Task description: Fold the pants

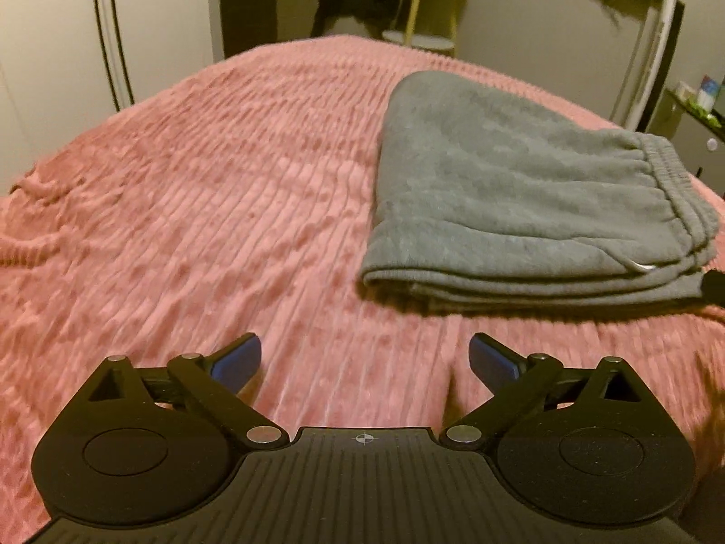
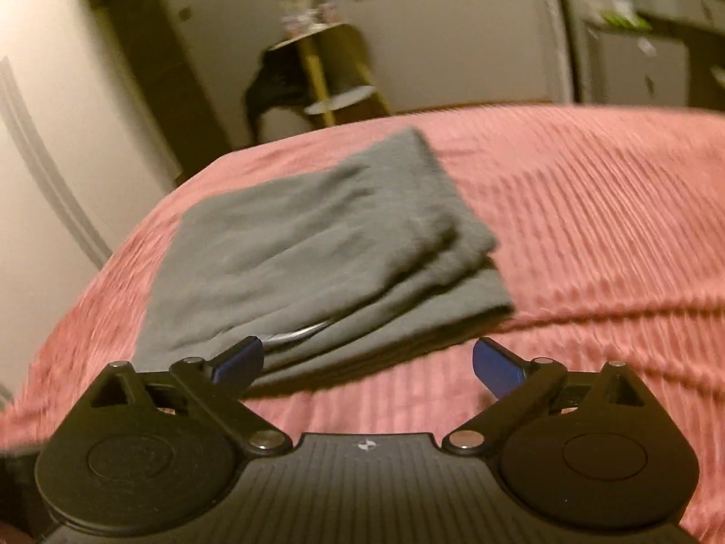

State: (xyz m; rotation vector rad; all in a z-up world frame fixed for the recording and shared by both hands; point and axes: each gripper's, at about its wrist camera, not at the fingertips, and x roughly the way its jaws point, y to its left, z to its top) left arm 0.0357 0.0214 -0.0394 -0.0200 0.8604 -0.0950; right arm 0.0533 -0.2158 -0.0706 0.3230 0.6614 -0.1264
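Observation:
The grey sweatpants (image 1: pixel 512 190) lie folded in a compact stack on the pink ribbed bedspread (image 1: pixel 204 190), with the elastic waistband at the right end in the left wrist view. My left gripper (image 1: pixel 364 360) is open and empty, above the bedspread, near and left of the stack. In the right wrist view the pants (image 2: pixel 317 245) lie just ahead and to the left. My right gripper (image 2: pixel 367 362) is open and empty, at the near edge of the stack, not touching it. A white drawstring end (image 2: pixel 299 331) shows between the layers.
Beyond the bed stands a small round side table (image 1: pixel 421 9) with dark clothing (image 1: pixel 358 0) draped beside it. White wardrobe doors (image 1: pixel 68 31) are at the left. A shelf with small items (image 1: pixel 693 99) is at the right. The bedspread (image 2: pixel 589 235) stretches wide around the pants.

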